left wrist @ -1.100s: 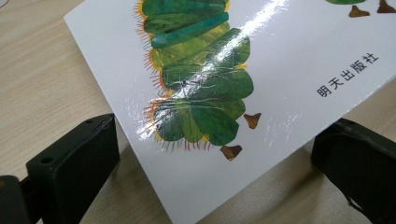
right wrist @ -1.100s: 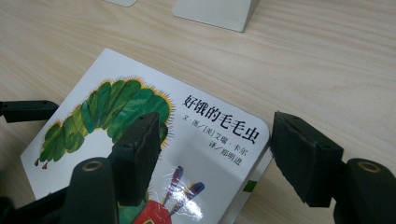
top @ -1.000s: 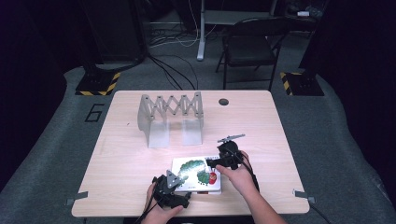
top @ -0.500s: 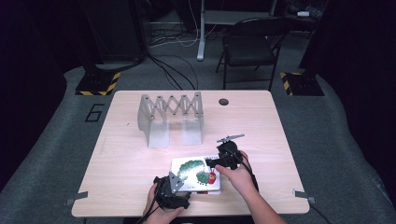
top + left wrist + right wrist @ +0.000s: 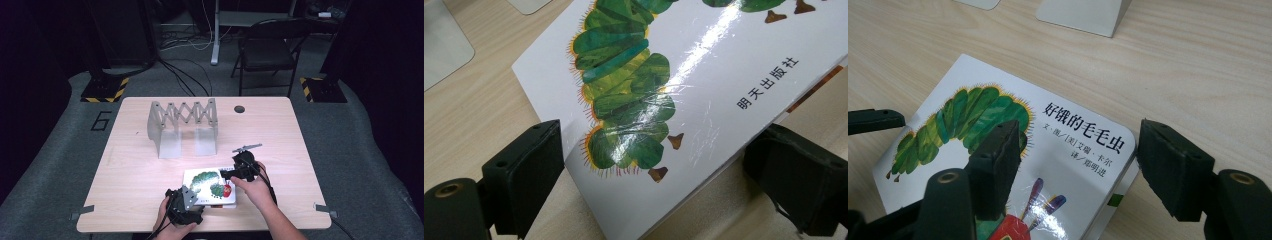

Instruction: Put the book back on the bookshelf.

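Note:
A white picture book (image 5: 207, 186) with a green caterpillar on its cover lies flat near the table's front edge. My left gripper (image 5: 191, 199) comes in from the front. In the left gripper view its jaws (image 5: 654, 170) flank the book's (image 5: 704, 65) near corner and have just been closing, with the corner between them and no clear press. My right gripper (image 5: 235, 172) is at the book's far right corner. In the right gripper view one finger (image 5: 998, 160) hovers over the cover (image 5: 1083, 142) and the other stands off its edge, so the gripper (image 5: 1083, 160) is open.
A grey accordion book rack (image 5: 182, 120) stands upright at the back left of the wooden table (image 5: 280, 130), its feet (image 5: 1083, 12) just beyond the book. A small round hole (image 5: 239, 109) sits near the far edge. A folding chair (image 5: 267, 50) stands behind the table.
The left gripper has edged slightly closer around the book's near corner. The book and the right gripper have stayed where they were.

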Available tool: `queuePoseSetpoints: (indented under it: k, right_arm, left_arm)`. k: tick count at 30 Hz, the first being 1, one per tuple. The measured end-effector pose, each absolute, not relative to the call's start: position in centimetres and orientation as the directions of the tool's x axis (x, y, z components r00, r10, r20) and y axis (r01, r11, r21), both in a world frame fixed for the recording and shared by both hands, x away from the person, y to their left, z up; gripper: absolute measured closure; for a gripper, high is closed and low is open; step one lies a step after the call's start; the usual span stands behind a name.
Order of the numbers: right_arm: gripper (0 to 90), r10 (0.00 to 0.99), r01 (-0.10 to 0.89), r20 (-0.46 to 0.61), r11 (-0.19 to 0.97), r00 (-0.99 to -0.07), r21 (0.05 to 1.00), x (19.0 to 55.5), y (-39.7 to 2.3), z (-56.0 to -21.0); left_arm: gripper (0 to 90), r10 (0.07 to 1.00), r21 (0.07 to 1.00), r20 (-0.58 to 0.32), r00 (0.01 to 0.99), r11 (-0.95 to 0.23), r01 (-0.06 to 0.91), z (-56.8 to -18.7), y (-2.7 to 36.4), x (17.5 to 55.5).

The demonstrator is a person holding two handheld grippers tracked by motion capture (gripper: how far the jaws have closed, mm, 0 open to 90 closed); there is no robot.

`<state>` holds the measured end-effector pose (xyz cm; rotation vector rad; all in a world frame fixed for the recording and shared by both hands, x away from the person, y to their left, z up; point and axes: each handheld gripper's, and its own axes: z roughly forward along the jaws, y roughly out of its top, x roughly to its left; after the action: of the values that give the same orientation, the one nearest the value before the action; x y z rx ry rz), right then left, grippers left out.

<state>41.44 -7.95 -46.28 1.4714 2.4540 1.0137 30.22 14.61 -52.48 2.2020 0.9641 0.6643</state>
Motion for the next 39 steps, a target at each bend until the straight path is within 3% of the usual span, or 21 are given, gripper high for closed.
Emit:
queuePoseSetpoints:
  k: [5, 8, 24, 39]
  right_arm:
    - [33.5, 0.818, 0.747, 0.237, 0.309, -0.525, 0.589, 41.5, -7.9, -46.3]
    - [33.6, 0.819, 0.749, 0.241, 0.303, -0.52, 0.589, 41.5, -7.9, -46.4]
    - [35.8, 0.812, 0.764, 0.26, 0.31, -0.522, 0.566, 42.2, -8.3, -47.1]
    - [26.6, 0.812, 0.823, 0.317, 0.312, -0.49, 0.474, 45.0, -8.2, -47.4]
  left_arm:
    - [10.4, 0.768, 0.718, 0.211, 0.605, -0.542, 0.437, -52.4, 14.5, 30.0]
    - [19.0, 0.738, 0.713, 0.246, 0.628, -0.577, 0.398, -52.3, 14.1, 29.6]
    - [19.0, 0.735, 0.731, 0.231, 0.638, -0.564, 0.384, -52.5, 14.5, 29.7]
    - [19.0, 0.745, 0.744, 0.239, 0.623, -0.552, 0.376, -52.7, 14.4, 29.7]
